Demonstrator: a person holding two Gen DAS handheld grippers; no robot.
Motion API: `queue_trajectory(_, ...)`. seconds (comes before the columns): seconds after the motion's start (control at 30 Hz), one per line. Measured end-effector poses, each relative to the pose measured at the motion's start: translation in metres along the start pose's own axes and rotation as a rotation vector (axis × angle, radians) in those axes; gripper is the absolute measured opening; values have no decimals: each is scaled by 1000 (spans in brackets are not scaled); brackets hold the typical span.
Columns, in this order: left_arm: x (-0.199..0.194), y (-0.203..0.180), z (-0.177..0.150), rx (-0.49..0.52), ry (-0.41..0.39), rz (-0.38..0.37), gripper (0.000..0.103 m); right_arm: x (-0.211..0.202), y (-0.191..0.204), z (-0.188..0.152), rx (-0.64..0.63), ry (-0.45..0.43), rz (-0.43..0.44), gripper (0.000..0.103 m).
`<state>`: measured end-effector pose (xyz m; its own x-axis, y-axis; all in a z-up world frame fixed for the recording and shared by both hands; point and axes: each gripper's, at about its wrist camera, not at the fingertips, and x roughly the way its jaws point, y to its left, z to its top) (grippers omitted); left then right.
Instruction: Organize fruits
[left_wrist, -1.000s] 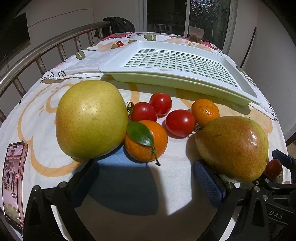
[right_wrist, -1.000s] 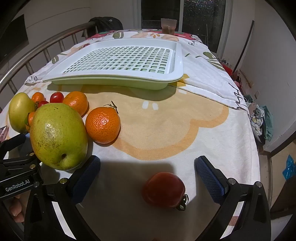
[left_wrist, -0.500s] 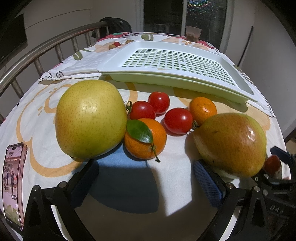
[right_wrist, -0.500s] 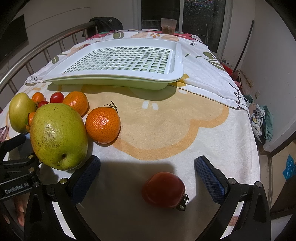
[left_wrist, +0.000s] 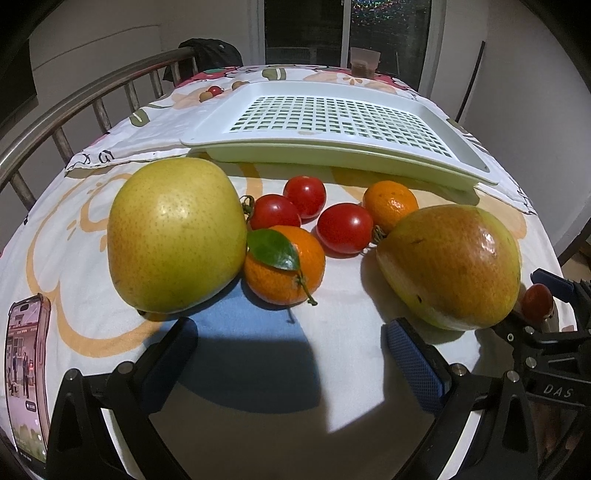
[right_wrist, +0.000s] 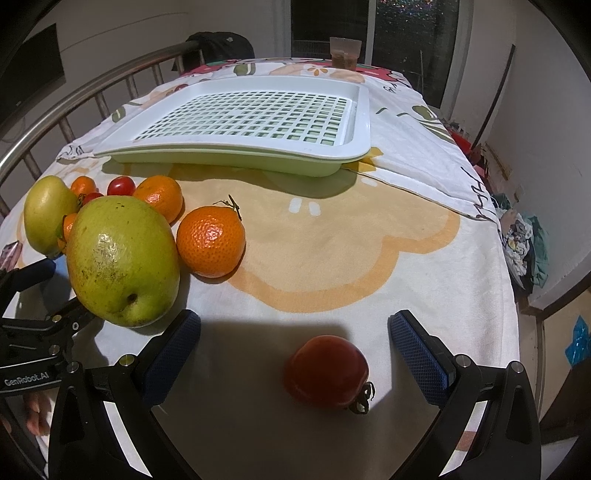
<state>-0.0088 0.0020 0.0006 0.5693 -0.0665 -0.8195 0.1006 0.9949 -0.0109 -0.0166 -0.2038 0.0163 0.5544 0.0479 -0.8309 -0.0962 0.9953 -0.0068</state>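
In the left wrist view a big yellow pear (left_wrist: 173, 236), a leafed tangerine (left_wrist: 284, 264), three cherry tomatoes (left_wrist: 345, 228), a small tangerine (left_wrist: 390, 205) and a red-green pear (left_wrist: 452, 266) lie before the white slotted tray (left_wrist: 332, 147). My left gripper (left_wrist: 291, 354) is open just short of them, holding nothing. In the right wrist view my right gripper (right_wrist: 293, 347) stands open around a red tomato (right_wrist: 327, 371), its pads apart from it. The green pear (right_wrist: 123, 260) and an orange tangerine (right_wrist: 210, 242) lie to its left, the tray (right_wrist: 243, 147) beyond.
A phone (left_wrist: 26, 373) lies at the table's left front edge. A metal chair rail (left_wrist: 74, 96) runs along the left. A plastic cup (right_wrist: 345, 53) stands at the far end. The table drops off on the right, with clothes (right_wrist: 524, 243) on the floor.
The left gripper's view has swung slightly right, so the fruits and tray sit a little further left. The right gripper has hardly moved, and the tomato stays between its fingers.
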Motion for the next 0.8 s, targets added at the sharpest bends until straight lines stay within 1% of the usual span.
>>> queue_trajectory(0.13, -1, 1, 0, -7, -3, -8, 103, 0, 1, 0, 0, 1, -1, 103)
queue_trajectory(0.23, -3, 3, 0, -18, -14, -47, 103, 0, 0, 0, -1, 1, 1, 103)
queue_trajectory(0.4, -6, 7, -1, -41, -25, -85, 103, -1, 1, 0, -7, 0, 7, 103)
queue_trajectory(0.5, -11, 11, -2, -61, -39, -118, 103, -7, 4, -3, -26, -16, 24, 103)
queue_trajectory(0.6, -22, 14, -4, -76, -84, -128, 103, -21, 14, -6, -70, -71, 26, 103)
queue_trajectory(0.7, -37, 16, -5, -78, -151, -135, 103, -36, 24, -5, -104, -125, 57, 103)
queue_trajectory(0.8, -50, 17, -6, -69, -209, -140, 103, -48, 29, -6, -126, -154, 87, 103)
